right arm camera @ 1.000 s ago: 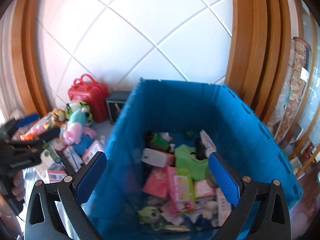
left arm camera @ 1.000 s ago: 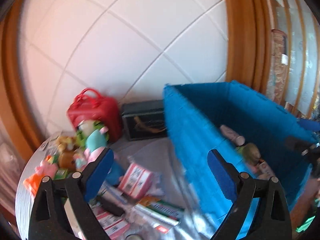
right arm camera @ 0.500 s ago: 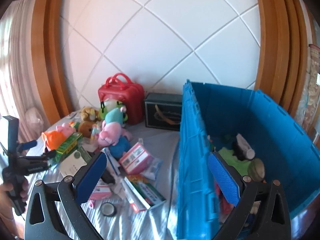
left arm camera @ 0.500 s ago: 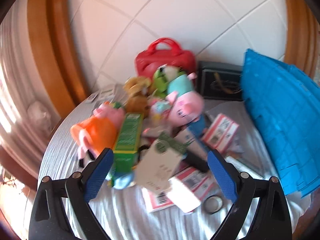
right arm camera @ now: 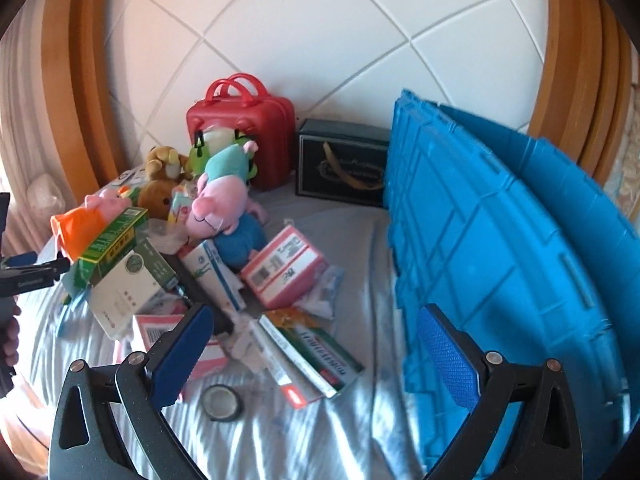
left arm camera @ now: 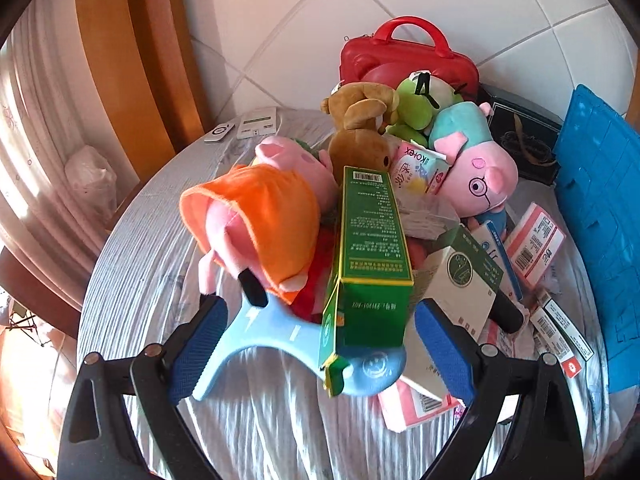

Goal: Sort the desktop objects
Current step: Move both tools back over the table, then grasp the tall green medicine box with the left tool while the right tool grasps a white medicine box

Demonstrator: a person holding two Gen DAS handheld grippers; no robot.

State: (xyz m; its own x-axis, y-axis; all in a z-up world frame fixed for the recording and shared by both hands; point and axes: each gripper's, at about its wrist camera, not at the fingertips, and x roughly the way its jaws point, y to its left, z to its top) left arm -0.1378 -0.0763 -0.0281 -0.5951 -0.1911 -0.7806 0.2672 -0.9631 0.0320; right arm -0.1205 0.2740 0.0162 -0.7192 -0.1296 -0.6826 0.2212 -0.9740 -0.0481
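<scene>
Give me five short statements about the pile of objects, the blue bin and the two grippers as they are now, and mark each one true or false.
1. The left gripper is open, with the long green box lying between its fingers. True.
2. The right gripper is shut on the roll of tape. False: it is open, and the tape lies loose on the cloth.
3. The red case stands against the white wall behind the plush toys. True.
4. The blue bin stands to the left of the pile. False: in the right wrist view it is to the right.
5. The pig plush in the orange dress lies inside the blue bin. False: it lies on the table by the green box.
</scene>
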